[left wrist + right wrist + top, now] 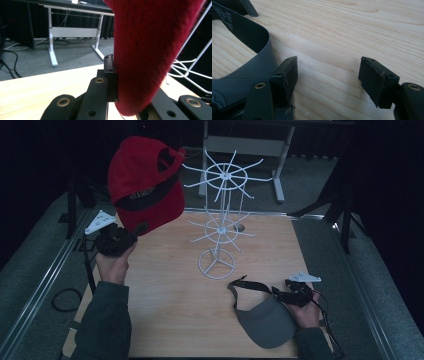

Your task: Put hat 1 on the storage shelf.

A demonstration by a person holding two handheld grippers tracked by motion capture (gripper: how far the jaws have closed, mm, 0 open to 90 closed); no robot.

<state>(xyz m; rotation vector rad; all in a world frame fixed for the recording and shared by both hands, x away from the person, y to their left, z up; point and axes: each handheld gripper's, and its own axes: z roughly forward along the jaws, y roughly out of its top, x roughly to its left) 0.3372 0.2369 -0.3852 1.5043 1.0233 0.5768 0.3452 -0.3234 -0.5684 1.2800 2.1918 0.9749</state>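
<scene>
Wood, pale and grained, makes up the one table (170, 320), the largest thing here, set on grey carpet. On it stands one white wire rack (220, 220) with a ring base and two tiers of spokes, one above the other, all of them bare. There are two pieces of headwear. One is a red cap (142, 182), lifted clear of the table at the left, level with the rack's upper tier and just beside it; a dark band runs inside it. The left gripper (141, 228), in the person's left hand, is clamped on the cap's brim, and in the left gripper view the red cloth (150, 50) sits pinched between the black jaws. The other is a grey visor (265, 320) with a black strap, lying flat on the table near the right front corner. The right gripper (281, 292) rests low beside it, its jaws spread apart with nothing but bare wood between them; in the right gripper view the visor (249, 65) lies against the outer side of one jaw.
</scene>
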